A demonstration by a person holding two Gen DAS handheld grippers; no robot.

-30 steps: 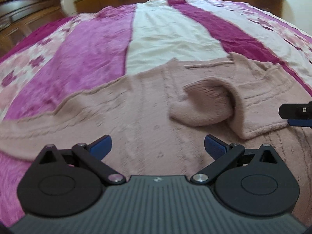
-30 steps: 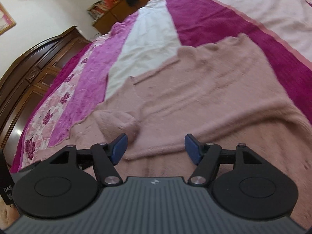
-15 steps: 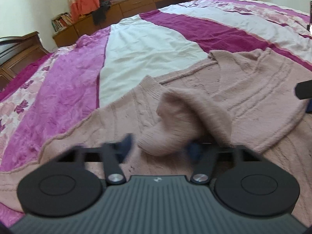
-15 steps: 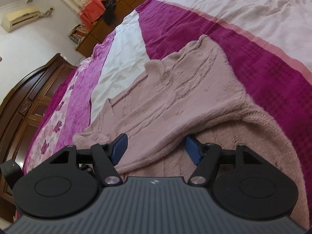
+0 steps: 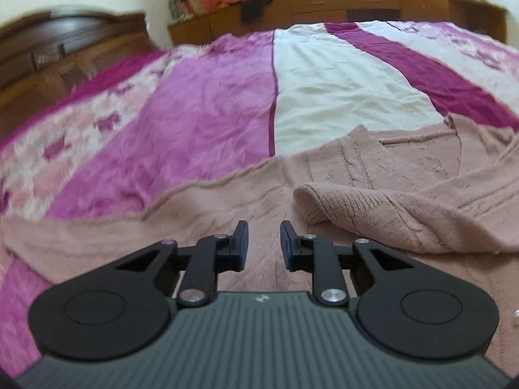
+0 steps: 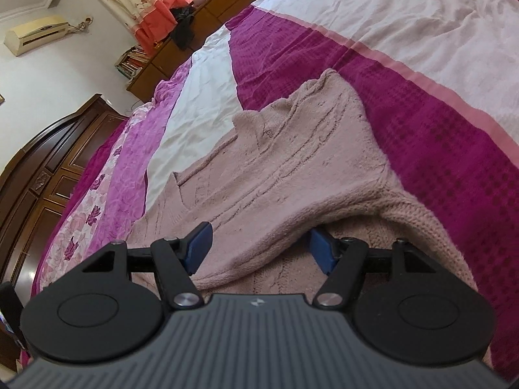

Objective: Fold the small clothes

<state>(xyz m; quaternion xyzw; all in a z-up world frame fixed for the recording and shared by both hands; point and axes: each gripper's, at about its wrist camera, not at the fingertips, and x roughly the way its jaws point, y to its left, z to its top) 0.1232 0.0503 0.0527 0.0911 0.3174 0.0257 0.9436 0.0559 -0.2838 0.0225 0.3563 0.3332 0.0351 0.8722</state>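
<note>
Clearly the pink knit cardigan (image 6: 292, 168) is soft and floppy; my right tongs (image 6: 259, 246) gape wide around its folded edge, my left tongs (image 5: 263, 241) narrow, empty.

The sweater (image 5: 373, 175) lies spread flat on the bed (image 5: 201, 123), at its near side, with a folded sleeve (image 5: 382, 214) resting on top of its body toward the right. The left hand-held gripper (image 5: 264, 243) sits low over the sweater's near part, just left of the sleeve's cuff. The right hand-held gripper (image 6: 259, 246) is at the sweater's near right edge, a fold of knit lying between its fingers. Beyond the bed's far end runs a low cabinet (image 5: 340, 9); a wardrobe (image 6: 39, 175) stands to the bed's left.
</note>
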